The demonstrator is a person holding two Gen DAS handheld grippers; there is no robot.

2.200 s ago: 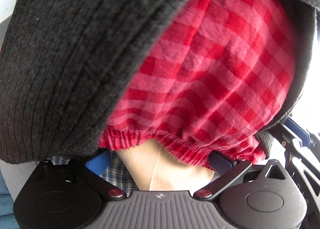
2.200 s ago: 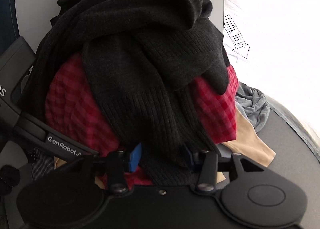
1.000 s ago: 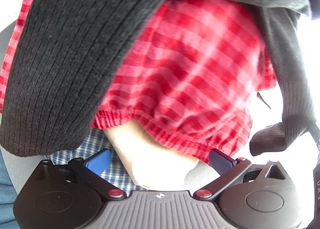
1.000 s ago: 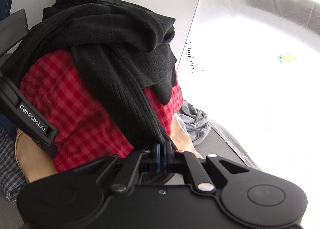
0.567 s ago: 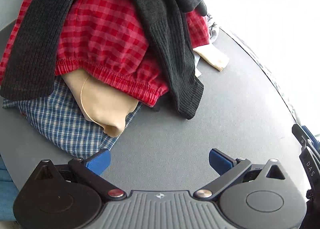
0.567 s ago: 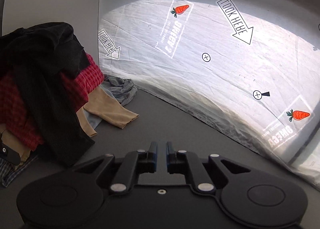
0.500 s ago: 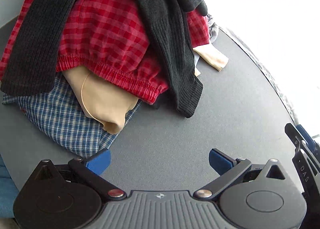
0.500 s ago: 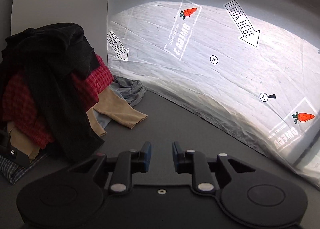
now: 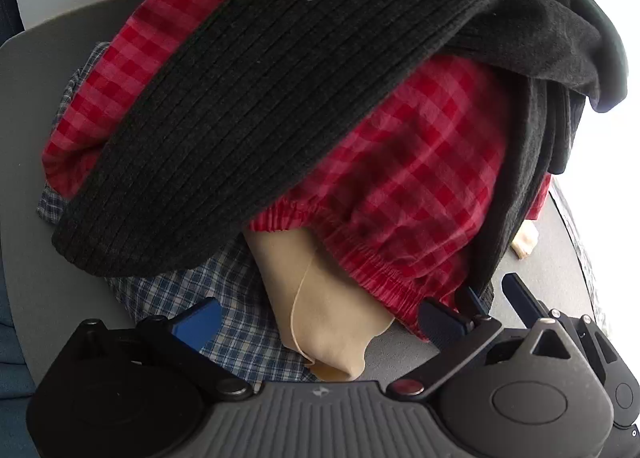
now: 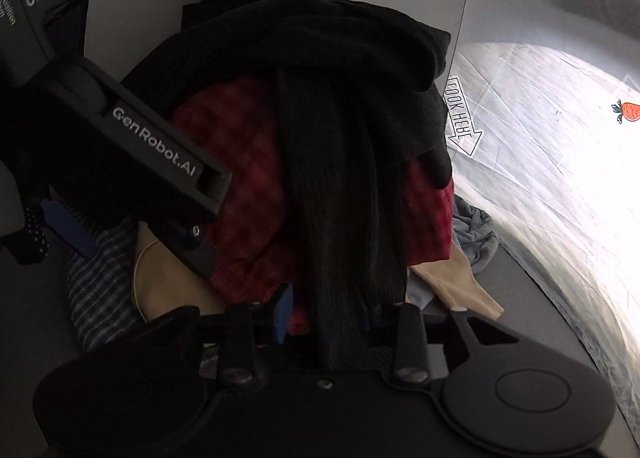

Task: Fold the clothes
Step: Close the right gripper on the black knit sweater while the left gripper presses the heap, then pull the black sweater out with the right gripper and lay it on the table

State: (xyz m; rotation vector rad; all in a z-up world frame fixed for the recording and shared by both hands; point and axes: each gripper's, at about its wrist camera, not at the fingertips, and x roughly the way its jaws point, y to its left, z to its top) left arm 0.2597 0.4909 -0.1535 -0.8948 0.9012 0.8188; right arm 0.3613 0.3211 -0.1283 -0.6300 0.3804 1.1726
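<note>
Lying in a heap on the grey table (image 9: 552, 258), black ribbed sweater (image 9: 280, 98) over red checked shorts (image 9: 420, 186); right claw (image 10: 326, 314) opening, sweater's sleeve hanging between its fingers; left claw (image 9: 320, 322) wide open above tan cloth (image 9: 320, 306), gripping nothing

Seen from the right wrist, "GenRobot.AI" stands in pale letters along the black bar of the left gripper (image 10: 192, 234). On that gripper's body, up and left of the bar, is "DAS" with smaller lines too fine to read. On the white sheet (image 10: 560, 186) to the right an arrow sign (image 10: 462, 120) reads "LOOK HERE".
</note>
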